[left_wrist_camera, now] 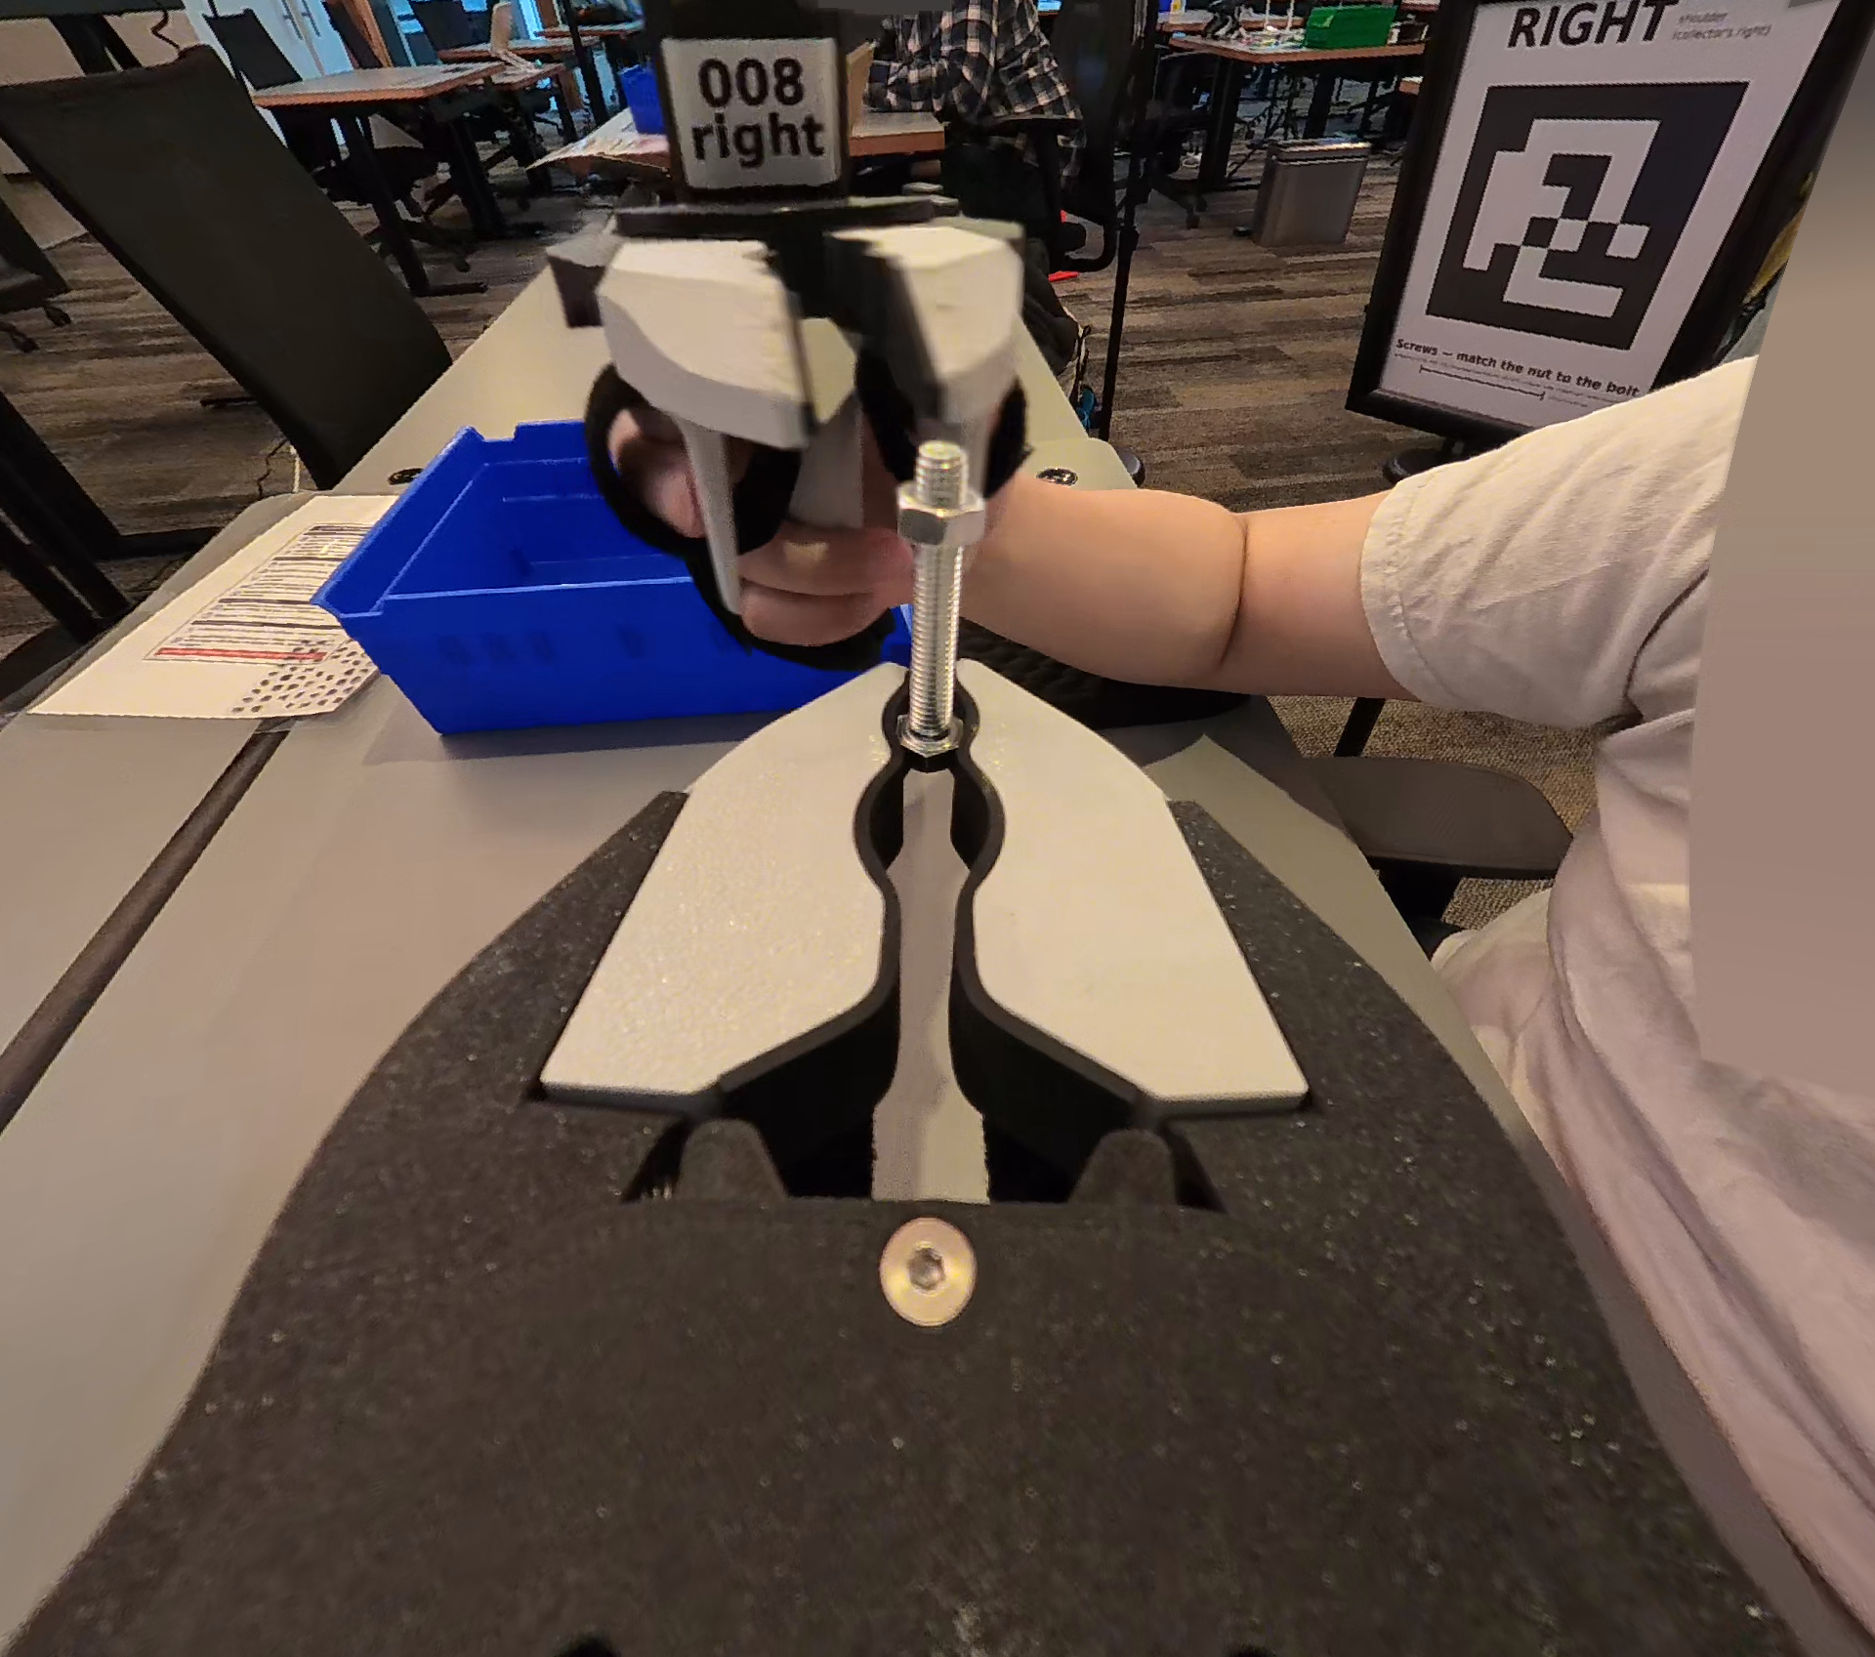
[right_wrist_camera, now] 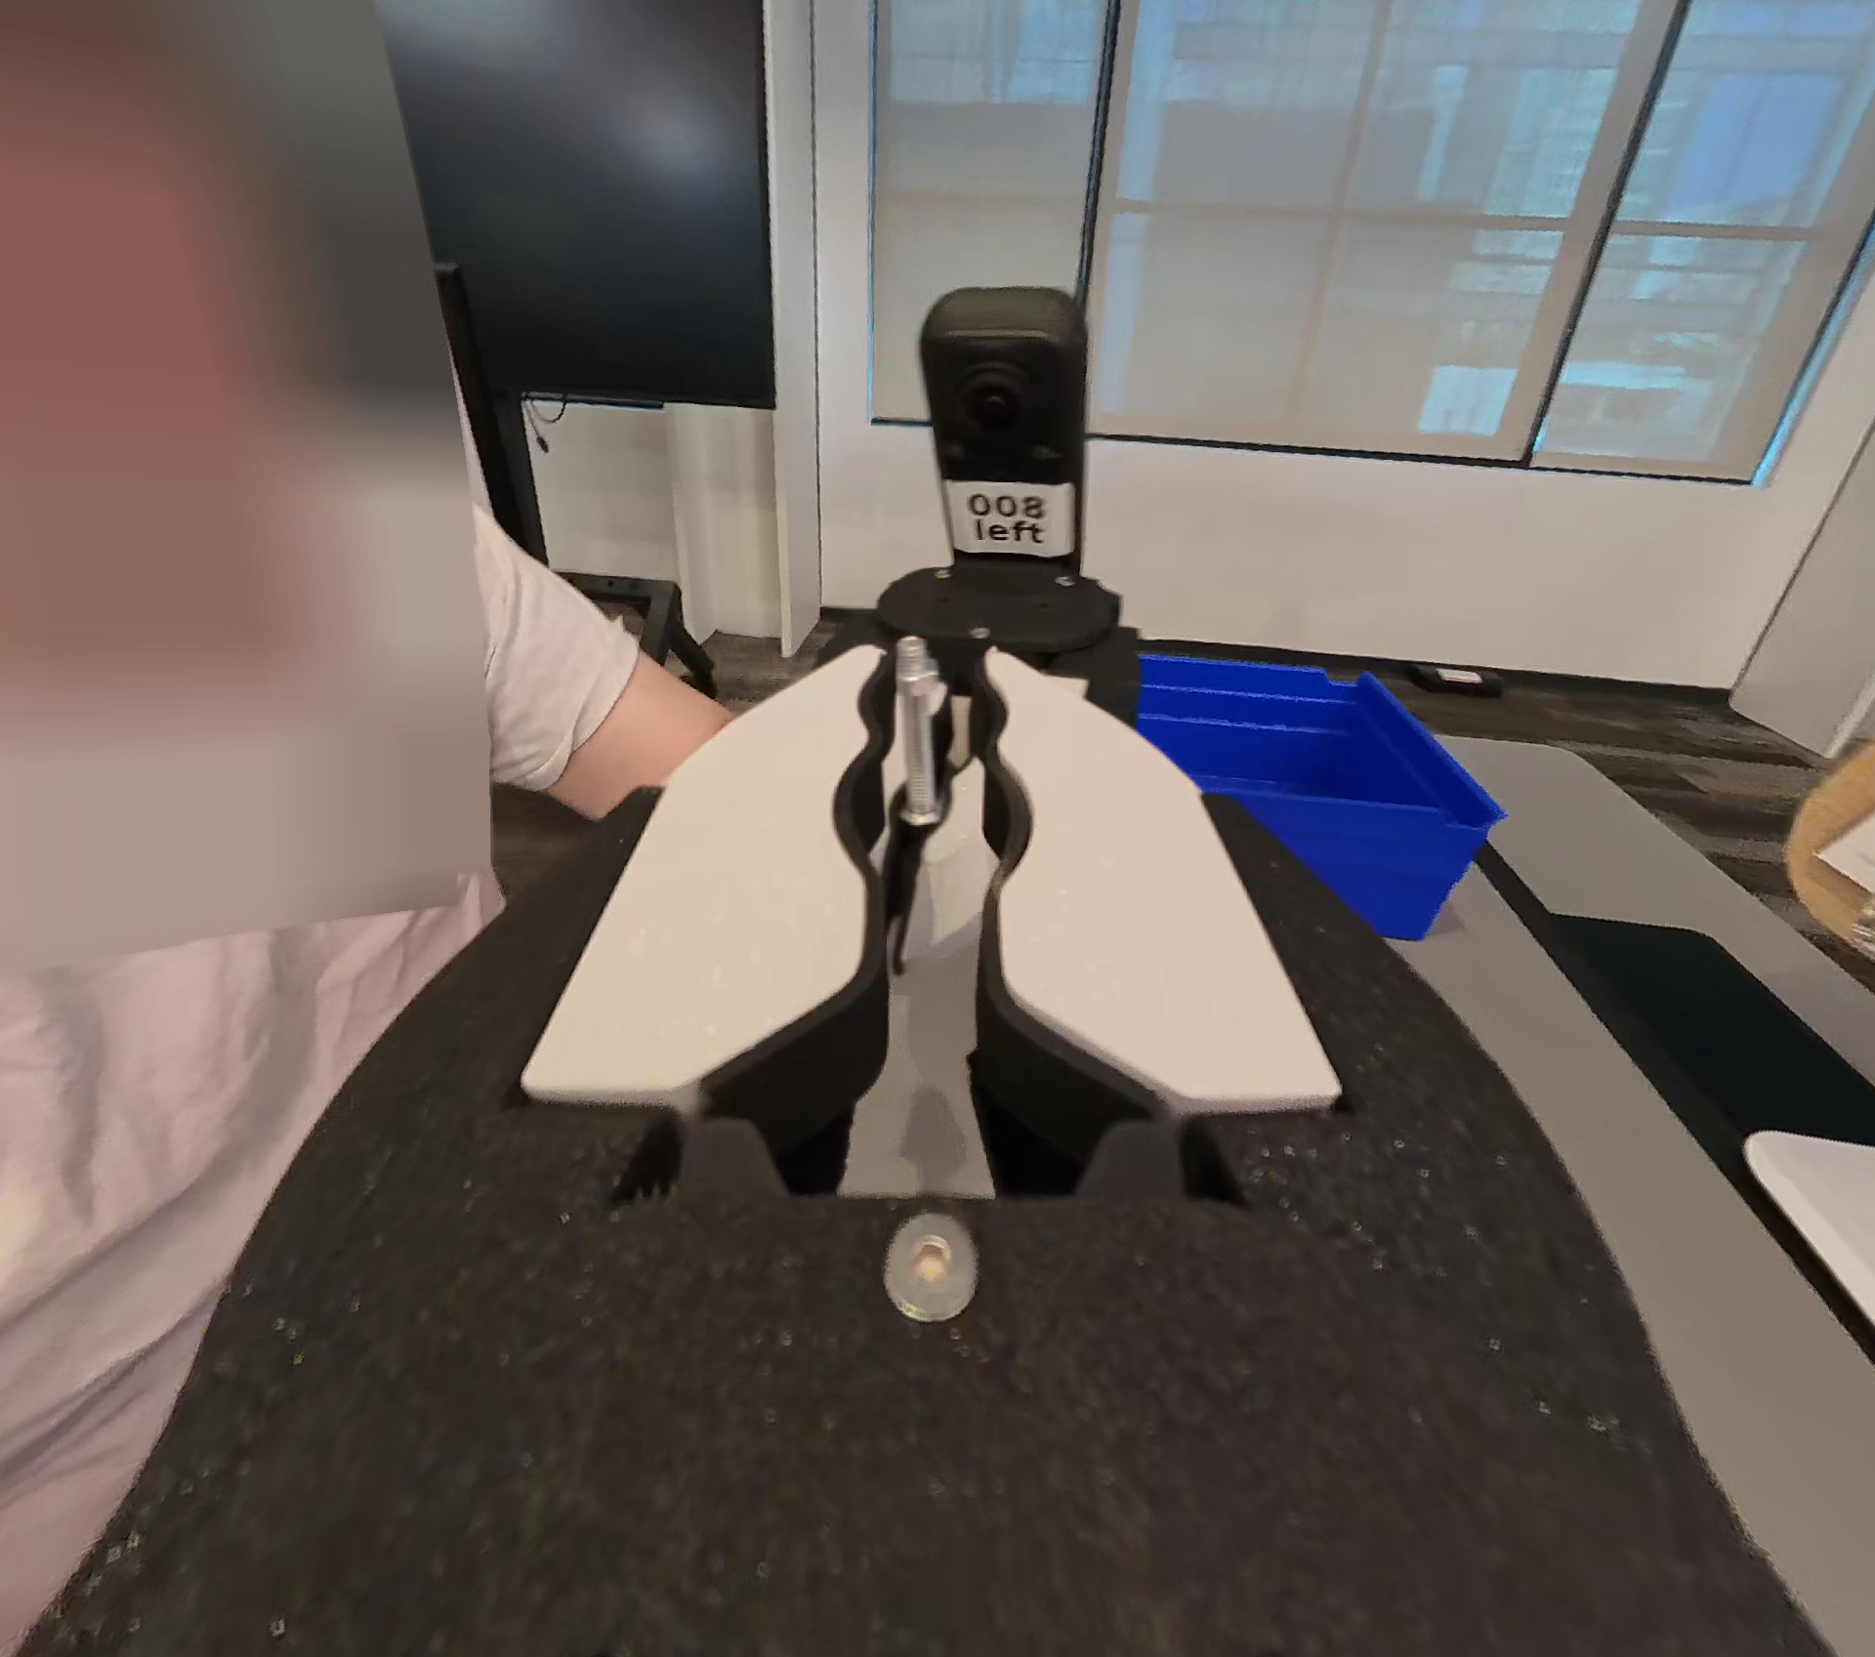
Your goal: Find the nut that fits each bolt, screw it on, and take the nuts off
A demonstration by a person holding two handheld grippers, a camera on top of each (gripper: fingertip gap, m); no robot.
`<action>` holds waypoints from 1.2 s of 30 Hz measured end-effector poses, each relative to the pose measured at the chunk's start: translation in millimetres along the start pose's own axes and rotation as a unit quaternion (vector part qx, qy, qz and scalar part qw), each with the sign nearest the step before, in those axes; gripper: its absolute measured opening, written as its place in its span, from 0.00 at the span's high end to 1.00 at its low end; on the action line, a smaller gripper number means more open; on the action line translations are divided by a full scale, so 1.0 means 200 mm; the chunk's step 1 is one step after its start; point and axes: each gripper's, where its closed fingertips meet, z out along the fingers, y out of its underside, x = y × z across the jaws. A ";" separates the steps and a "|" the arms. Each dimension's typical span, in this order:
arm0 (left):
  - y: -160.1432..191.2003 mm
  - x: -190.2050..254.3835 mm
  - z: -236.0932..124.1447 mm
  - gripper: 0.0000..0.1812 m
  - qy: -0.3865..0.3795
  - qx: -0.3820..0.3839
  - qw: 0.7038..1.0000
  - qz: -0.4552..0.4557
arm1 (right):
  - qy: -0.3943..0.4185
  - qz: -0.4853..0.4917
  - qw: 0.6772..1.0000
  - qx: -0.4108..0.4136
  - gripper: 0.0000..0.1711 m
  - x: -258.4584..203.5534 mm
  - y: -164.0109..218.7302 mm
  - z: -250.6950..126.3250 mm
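Sheet: a printed sheet (left_wrist_camera: 244,614) lies flat at the far left of the surface (left_wrist_camera: 254,847), clear of the work.
Bin: a blue bin (left_wrist_camera: 568,634) stands just right of the sheet, open side up, and behind the work. I judge it is kept within reach for parts. I see no contents from this angle.
Left tongs: my left tongs (left_wrist_camera: 925,695) are nearly closed on the foot of the bolt (left_wrist_camera: 931,614), which sits in the notch at their tips. I judge this grip fixes the bolt against turning while the nut is worked.
Bolt position: held above the surface, in front of the bin, between my two tongs.
Bolt axis: the long axis runs straight up in the left wrist view, crosswise to my left fingers. The threaded free end points up, towards my right tongs. The hex part is at the foot (bolt head or second nut, I cannot tell).
Nut: one hex nut (left_wrist_camera: 940,516) sits on the thread near the top, with a few turns showing above it.
Right tongs: my right tongs (right_wrist_camera: 933,660) come from above with a narrow gap. In the right wrist view the bolt lies in that gap, with space on both sides. I judge they grip nothing.
Marker board: a framed board (left_wrist_camera: 1583,208) stands far right, beyond the surface.
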 end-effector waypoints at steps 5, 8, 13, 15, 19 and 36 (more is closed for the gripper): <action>0.01 0.01 0.01 0.98 0.005 -0.002 1.000 -0.001 | 0.011 -0.021 0.999 -0.028 0.91 -0.01 0.05 0.05; 0.00 0.01 0.01 0.98 0.006 0.001 1.000 -0.001 | 0.020 -0.014 1.000 -0.020 0.91 0.02 0.04 0.02; 0.00 0.00 0.00 0.98 0.002 0.002 1.000 -0.002 | 0.010 -0.005 1.000 -0.007 0.90 0.01 0.01 0.01; 0.00 0.00 0.00 0.98 0.003 0.001 1.000 -0.003 | 0.010 -0.021 0.999 -0.026 0.89 -0.02 0.03 0.04; 0.01 0.02 0.01 0.98 0.007 -0.004 1.000 0.000 | 0.029 -0.038 0.998 -0.038 0.89 -0.01 0.05 0.06; 0.00 0.03 0.01 0.98 0.008 -0.002 1.000 0.003 | 0.011 -0.016 1.000 -0.023 0.89 -0.01 0.04 0.04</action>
